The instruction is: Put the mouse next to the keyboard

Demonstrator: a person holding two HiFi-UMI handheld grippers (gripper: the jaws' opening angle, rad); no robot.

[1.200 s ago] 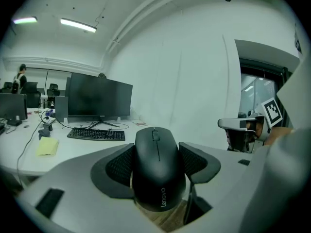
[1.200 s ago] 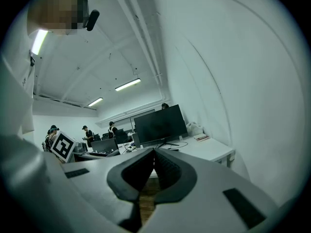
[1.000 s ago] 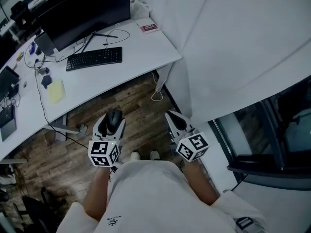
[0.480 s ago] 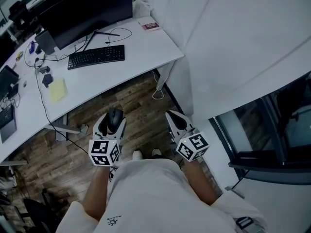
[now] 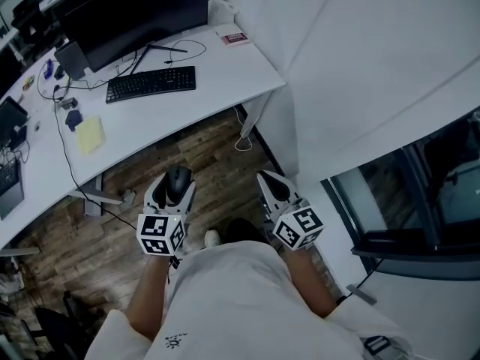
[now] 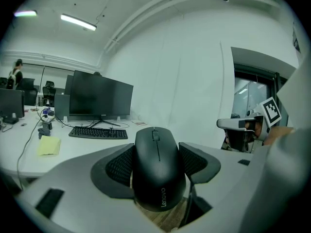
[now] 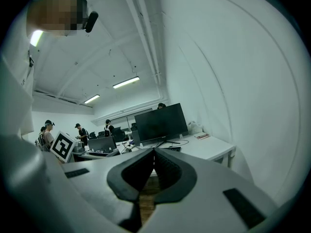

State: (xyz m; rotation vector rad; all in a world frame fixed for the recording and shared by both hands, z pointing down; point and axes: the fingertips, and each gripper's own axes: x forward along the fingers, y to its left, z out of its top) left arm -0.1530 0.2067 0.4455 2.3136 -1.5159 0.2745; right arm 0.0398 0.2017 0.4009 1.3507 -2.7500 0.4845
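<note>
- Your left gripper clamps the mouse over the floor, well apart from the keyboard.
- Your right gripper has its jaws together, empty.
- The monitor stands behind the keyboard; a yellow pad lies nearby.

Open room:
- Bare desk to the right of the keyboard and along its near edge.
- Wooden floor before the desk, unobstructed.

Obstacles:
- Monitor, close behind the keyboard.
- Looped cable, by the keyboard's far right corner.
- Yellow notepad, to the left.
- Red-and-white card, at the far corner.
- Wall, just beside the desk's right end.
</note>
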